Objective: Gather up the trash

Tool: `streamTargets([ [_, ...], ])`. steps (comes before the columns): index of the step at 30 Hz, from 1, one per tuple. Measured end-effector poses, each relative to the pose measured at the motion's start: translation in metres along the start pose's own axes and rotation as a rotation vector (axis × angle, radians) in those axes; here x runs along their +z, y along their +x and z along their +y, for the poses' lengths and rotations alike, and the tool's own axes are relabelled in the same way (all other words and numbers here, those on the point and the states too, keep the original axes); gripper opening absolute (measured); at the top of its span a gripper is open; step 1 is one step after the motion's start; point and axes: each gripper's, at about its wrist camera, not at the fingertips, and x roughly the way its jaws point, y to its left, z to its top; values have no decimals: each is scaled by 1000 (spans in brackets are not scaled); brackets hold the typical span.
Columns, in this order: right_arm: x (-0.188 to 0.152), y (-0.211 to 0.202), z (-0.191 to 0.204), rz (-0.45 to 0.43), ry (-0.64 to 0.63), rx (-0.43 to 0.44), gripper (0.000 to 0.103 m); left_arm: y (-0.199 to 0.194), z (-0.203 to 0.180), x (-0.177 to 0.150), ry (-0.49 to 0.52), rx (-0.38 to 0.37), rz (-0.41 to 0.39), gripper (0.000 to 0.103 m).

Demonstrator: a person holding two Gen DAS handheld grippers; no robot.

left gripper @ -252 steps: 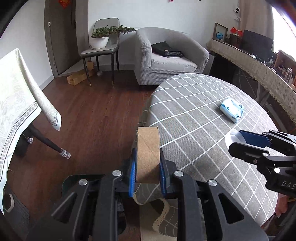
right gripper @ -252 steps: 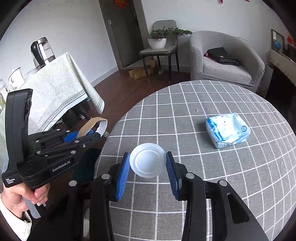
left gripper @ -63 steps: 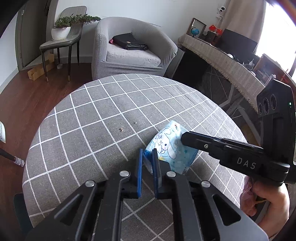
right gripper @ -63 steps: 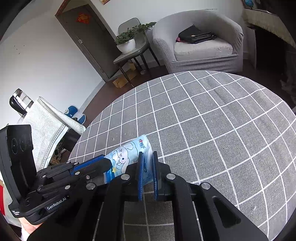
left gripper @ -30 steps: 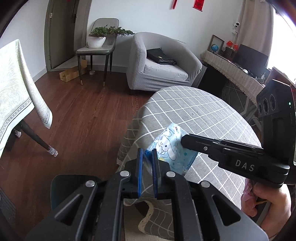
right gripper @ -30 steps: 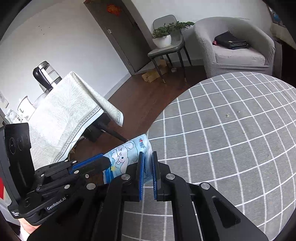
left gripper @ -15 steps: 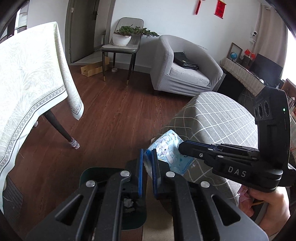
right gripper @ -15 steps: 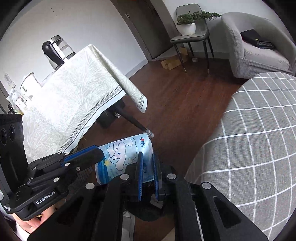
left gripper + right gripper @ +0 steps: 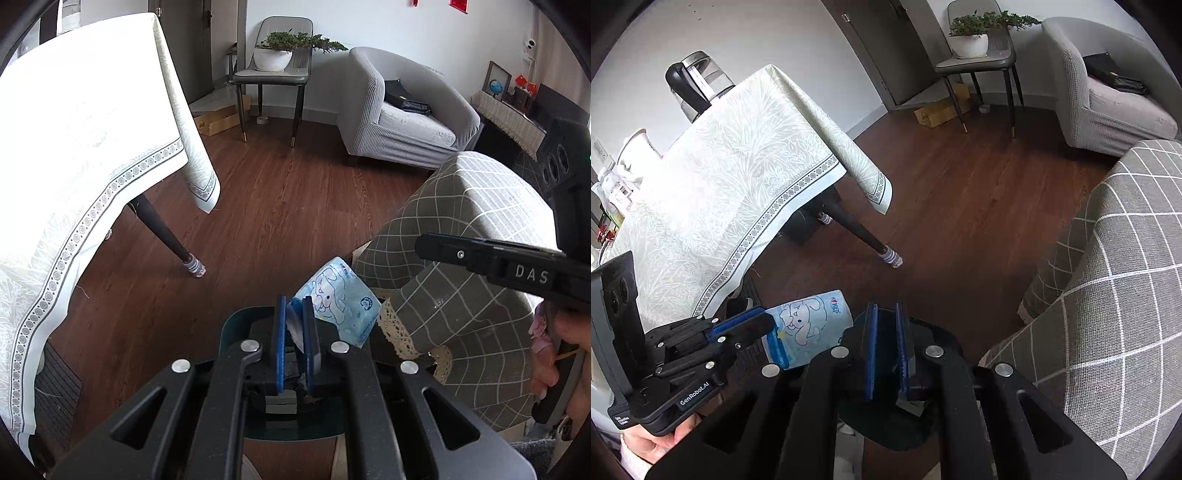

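- A light blue tissue pack (image 9: 341, 301) printed with a white cartoon dog is held in the air above a dark green bin (image 9: 236, 325) on the wooden floor (image 9: 280, 206).
- A small red and blue logo sits near the pack's top edge; its lettering is too small to read.
- The left gripper (image 9: 294, 325) has its blue pads clamped on one edge of the pack.
- The right gripper (image 9: 886, 339) has its pads nearly together with nothing between them, just beside the pack.
- "DAS" is printed in white on the right gripper's side; "GenRobot.AI" on the left one's.
- A grey checked tablecloth (image 9: 480, 206) hangs at the right, a pale patterned tablecloth (image 9: 738, 166) at the left.
- A kettle (image 9: 698, 81) stands on the pale one.
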Motion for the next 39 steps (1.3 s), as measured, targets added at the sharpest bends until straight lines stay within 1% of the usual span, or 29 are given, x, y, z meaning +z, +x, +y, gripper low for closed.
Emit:
streamTargets([
  [4, 2, 7, 7, 5, -14, -5, 11, 15, 8, -13, 3, 5, 60, 10],
  [7, 3, 12, 9, 7, -15, -16, 11, 30, 12, -23, -5, -8, 122, 10],
  [12, 6, 24, 13, 21, -15, -31, 11, 50, 17, -39, 6, 11, 204, 11],
  [17, 6, 34, 18, 36, -28, -44, 12, 62, 21, -51, 27, 25, 240, 16],
  [18, 6, 36, 19, 37, -30, -48, 15, 63, 22, -54, 29, 31, 245, 16],
  [20, 8, 39, 21, 35, -31, -60, 29, 64, 24, -55, 30, 35, 253, 20],
  [21, 8, 39, 21, 30, -31, -65, 50, 63, 24, -56, 32, 36, 252, 22],
  [22, 8, 38, 22, 19, -32, -71, 59, 61, 25, -55, 30, 37, 247, 24],
  [23, 8, 38, 23, 10, -34, -75, 59, 59, 26, -55, 29, 34, 240, 25],
  [24, 9, 37, 24, 9, -38, -80, 59, 57, 26, -54, 26, 33, 230, 30],
  [25, 10, 37, 26, 5, -46, -87, 59, 53, 28, -53, 21, 35, 220, 37],
  [26, 10, 36, 27, 1, -53, -95, 59, 52, 28, -51, 15, 36, 209, 40],
  [28, 10, 35, 29, -5, -64, -112, 59, 45, 31, -49, 0, 38, 185, 51],
  [29, 9, 34, 28, -7, -66, -115, 59, 41, 34, -47, -11, 39, 170, 53],
  [31, 9, 32, 28, -12, -71, -122, 59, 33, 37, -44, -29, 37, 146, 62],
  [33, 9, 28, 28, -22, -78, -131, 59, 25, 40, -40, -42, 36, 115, 67],
  [35, 8, 20, 29, -42, -92, -145, 59, 14, 39, -35, -44, 45, 67, 71],
  [37, 9, 11, 33, -68, -107, -161, 59, -2, 36, -29, -40, 58, -6, 80],
  [38, 8, 6, 34, -83, -112, -167, 59, -11, 33, -26, -39, 59, -46, 82],
  [39, 8, -1, 34, -97, -115, -172, 59, -20, 30, -22, -33, 54, -79, 86],
])
